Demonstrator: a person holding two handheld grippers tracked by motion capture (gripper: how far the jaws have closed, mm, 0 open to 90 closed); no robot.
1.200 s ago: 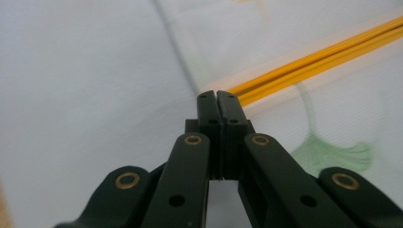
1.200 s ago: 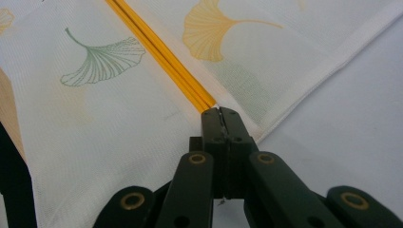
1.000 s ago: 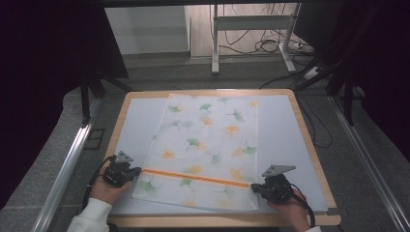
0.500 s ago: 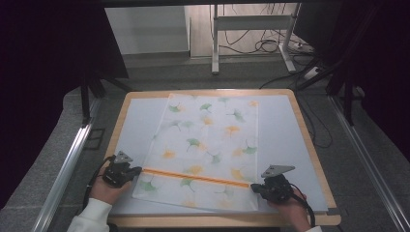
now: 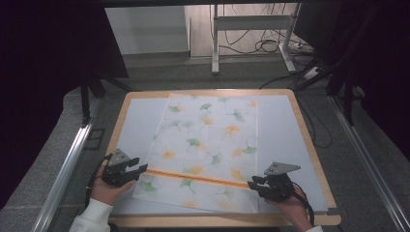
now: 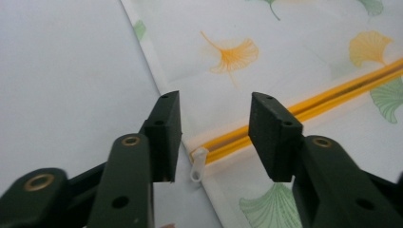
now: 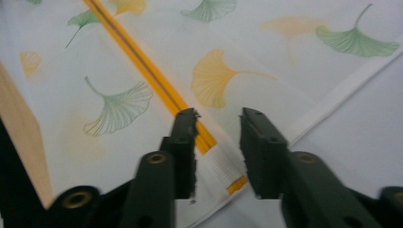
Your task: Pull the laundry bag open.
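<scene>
A white fabric bag (image 5: pixel 208 150) printed with green and orange ginkgo leaves is laid flat on the surface (image 5: pixel 285 121), which is covered by a pale sheet inside a wooden rim. The bag reaches from the far edge almost to the near edge, a little left of the middle, and is slightly skewed. An orange zipper (image 5: pixel 196 177) is seen running across the bag's near part, from its left side toward its right side.

The left tool (image 5: pixel 137 169) is held by a hand (image 5: pixel 109 189) near the near left corner of the surface, at the left end of the zipper. In the left gripper view its jaws are seen standing well apart, with nothing between them but the fabric below; the white zipper pull (image 6: pixel 198 164) lies at the bag's edge, just beside the inner face of the left jaw.

The right tool (image 5: pixel 253 184) is held by the other hand (image 5: pixel 290 203) near the near right corner, at the right end of the zipper. In the right gripper view its jaws are seen partly apart above the zipper's end, where a white tab (image 7: pixel 221 164) is sewn; whether the fabric is touched by them cannot be told.
</scene>
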